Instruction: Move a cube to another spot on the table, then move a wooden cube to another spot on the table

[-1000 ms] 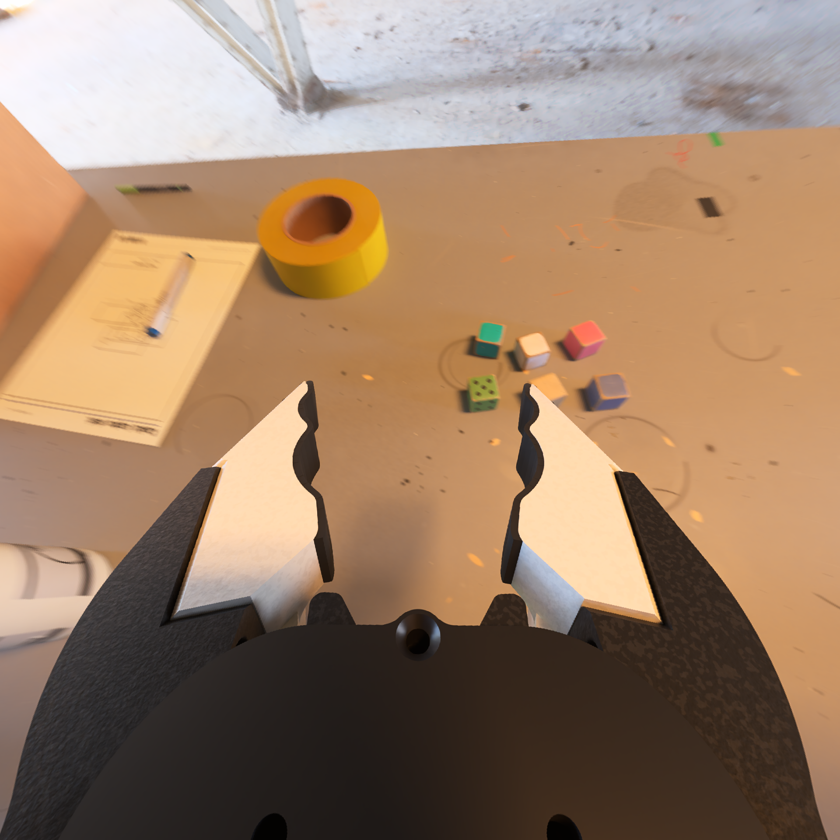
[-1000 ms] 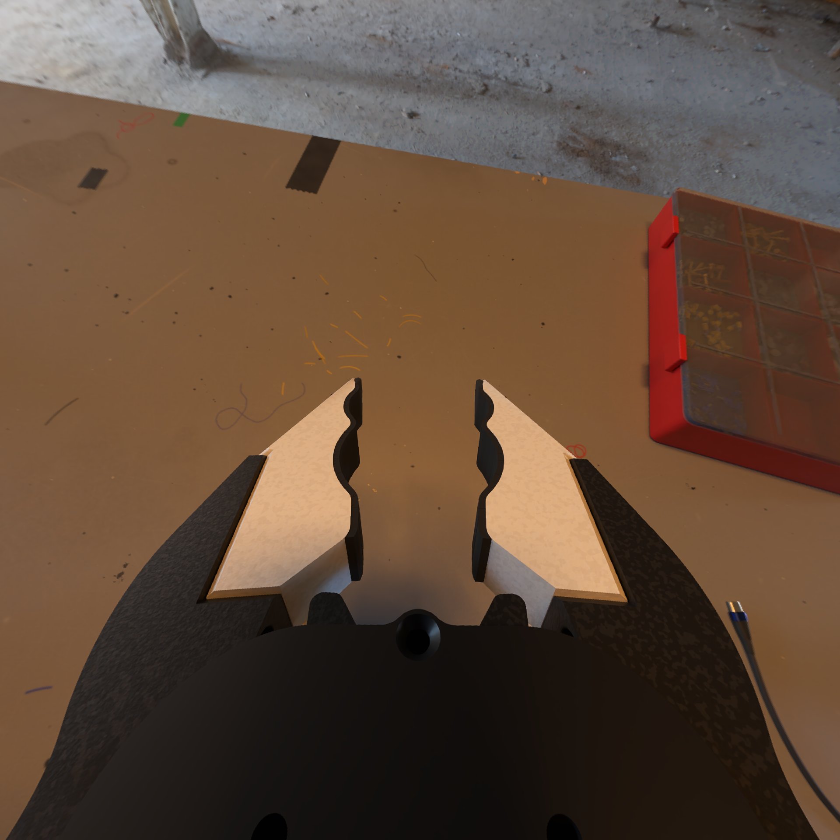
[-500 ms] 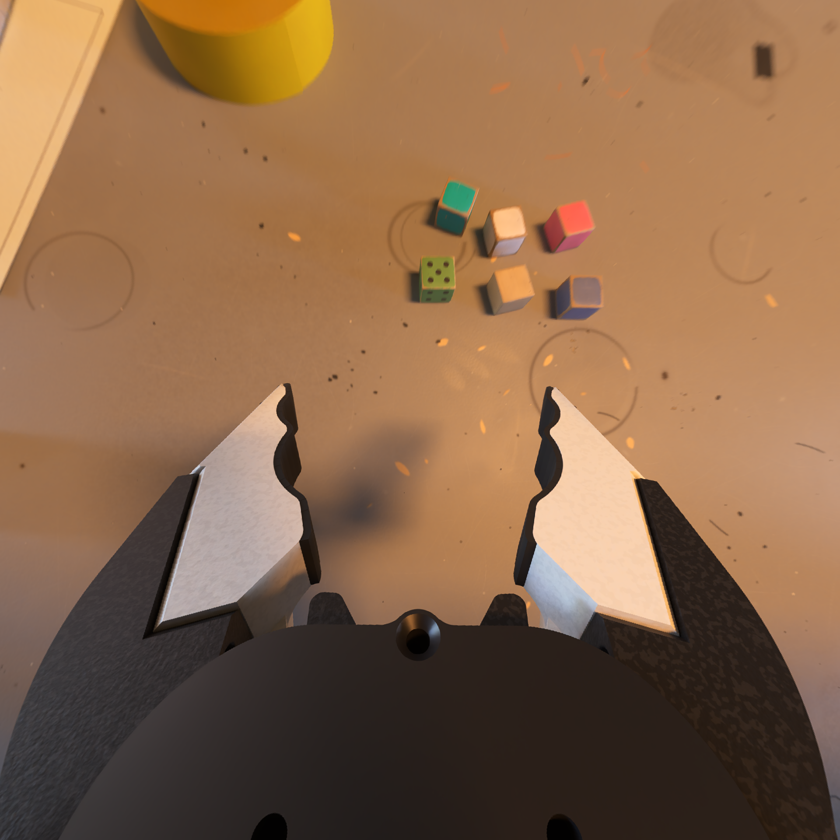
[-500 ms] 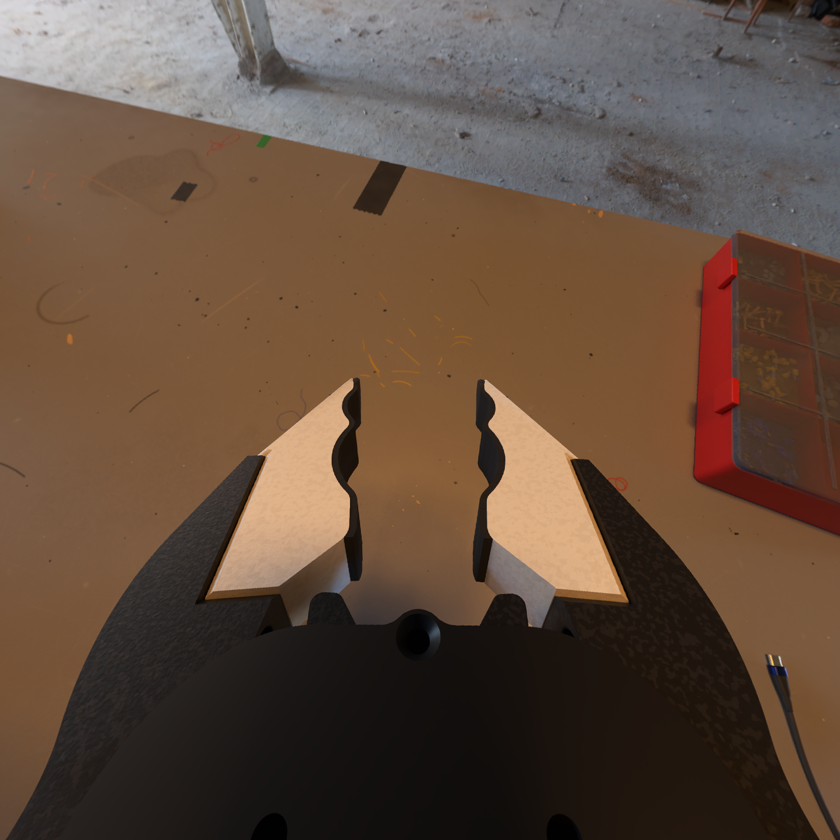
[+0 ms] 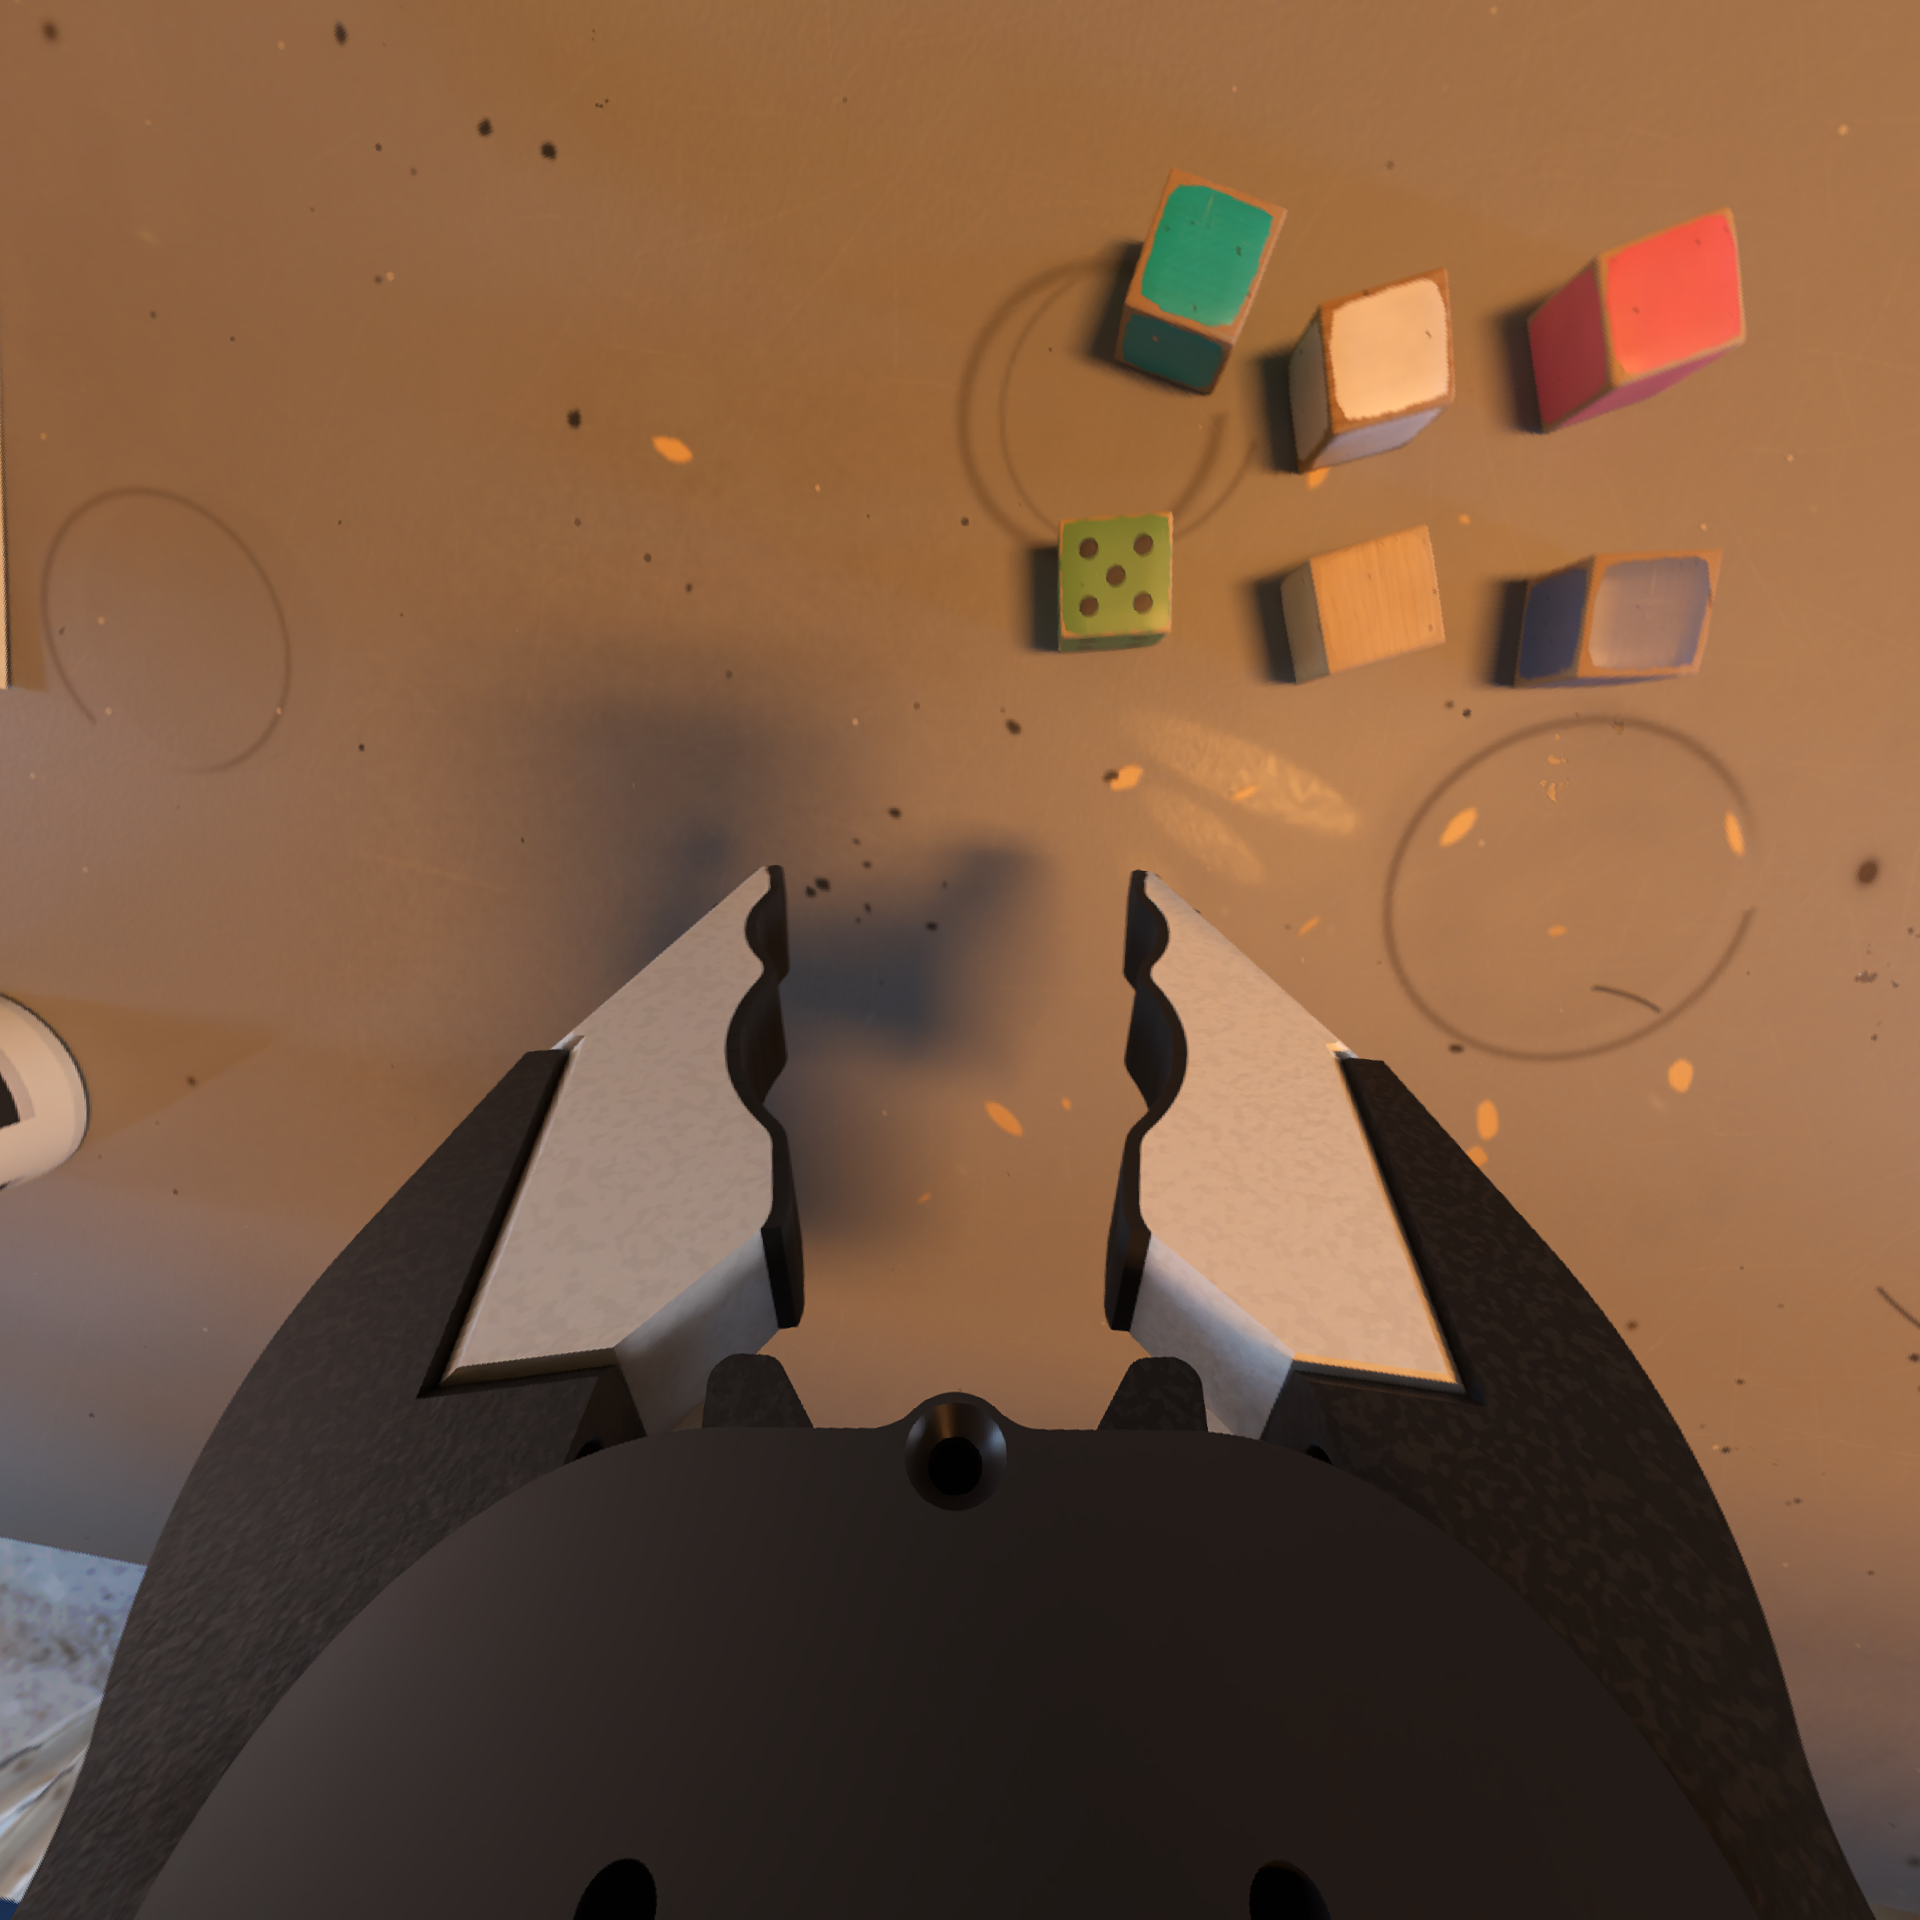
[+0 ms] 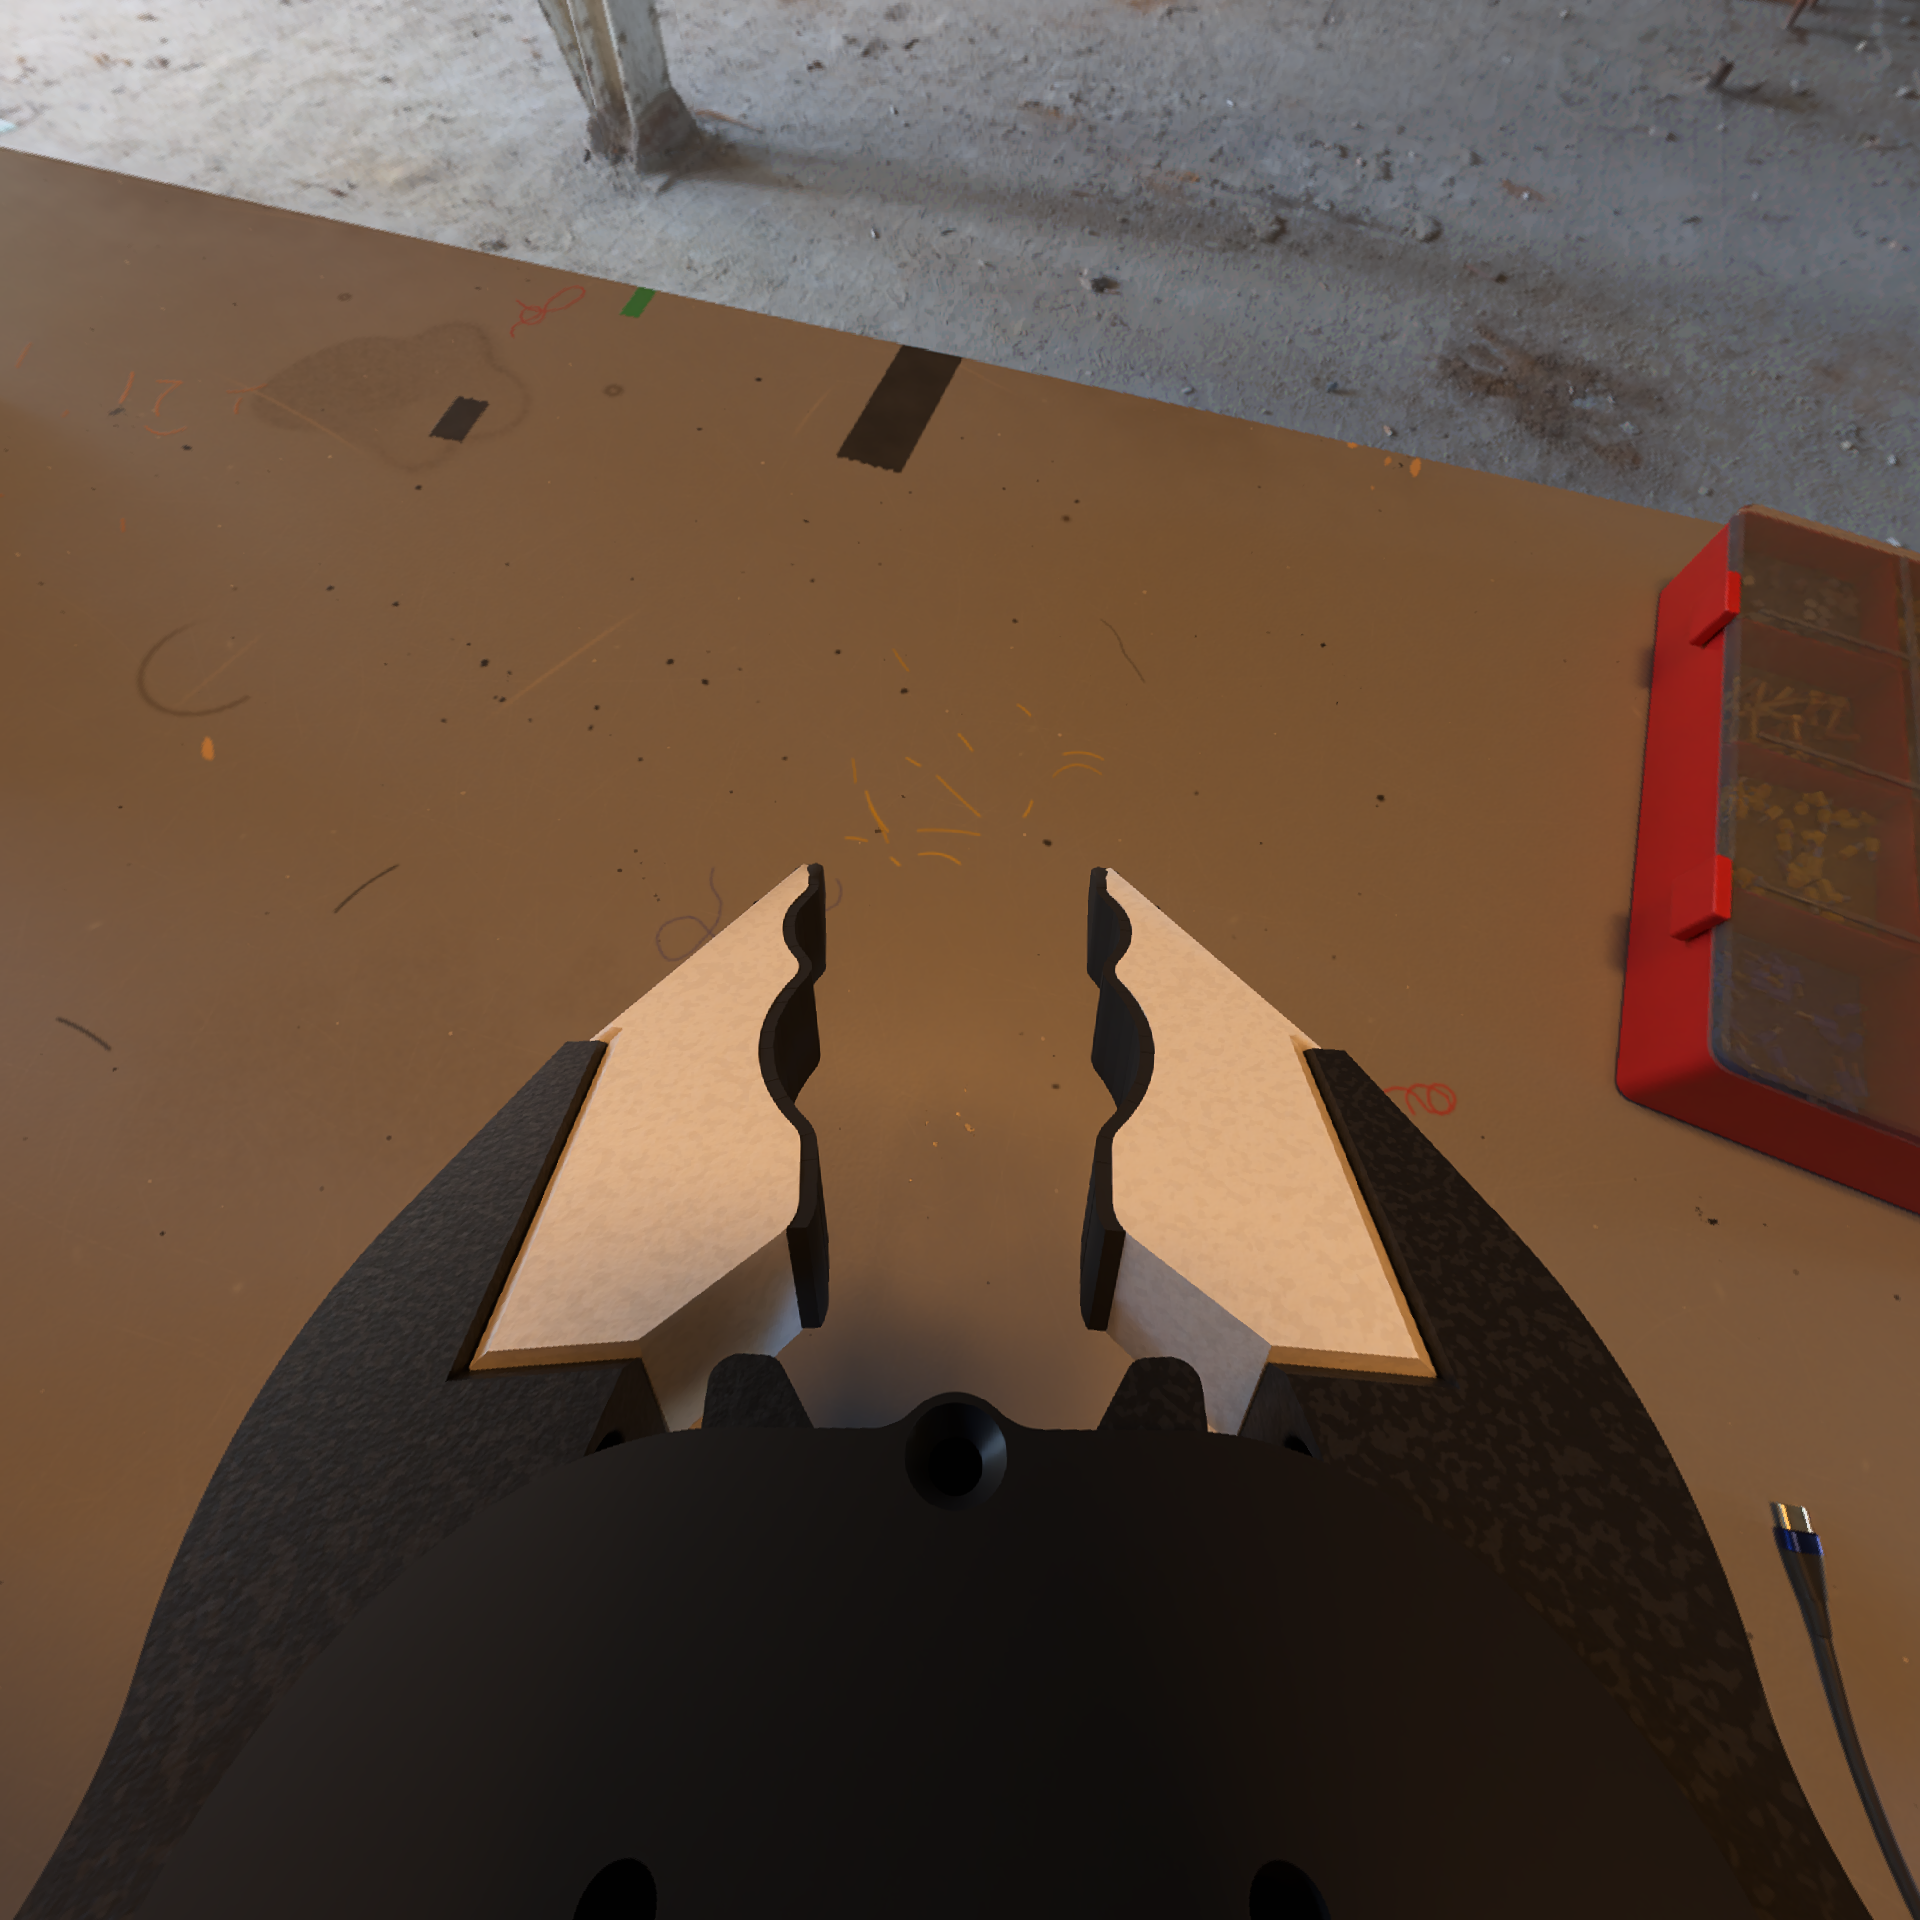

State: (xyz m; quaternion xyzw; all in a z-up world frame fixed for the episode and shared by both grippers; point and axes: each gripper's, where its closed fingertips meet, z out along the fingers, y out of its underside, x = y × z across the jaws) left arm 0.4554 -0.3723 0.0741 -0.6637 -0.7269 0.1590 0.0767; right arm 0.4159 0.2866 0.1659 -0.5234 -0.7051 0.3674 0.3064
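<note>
Closer to the table (image 5: 416, 312) than 0.5 s ago, the left gripper (image 5: 956, 894) now looks almost straight down, and the yellow tape roll seen earlier has left its view. Its jaws are released with nothing between them, narrower than before.

Taking the green die (image 5: 1116, 580) as landmark: it lies beyond the fingertips, a little to their right. Past it stands the teal cube (image 5: 1205, 265). Right of the die, apart from it, sits the plain wooden cube (image 5: 1371, 597), with a white-topped cube (image 5: 1387, 353) beyond that. Farthest right of the die are the blue cube (image 5: 1621, 618) and, beyond it, the red cube (image 5: 1662, 312). All 6 rest on the table, none touching. Far left of the die, a pale sheet edge (image 5: 3, 520) and a white round object (image 5: 31, 1091) are cut off by the frame and cannot be identified.

Meanwhile the right gripper (image 6: 956, 883) has shifted slightly; its jaws hang released and empty over bare table (image 6: 312, 935). At its right a red compartment box (image 6: 1683, 883) is cut off, contents unclear, and a cable end (image 6: 1797, 1548) shows. No readable writing appears.
</note>
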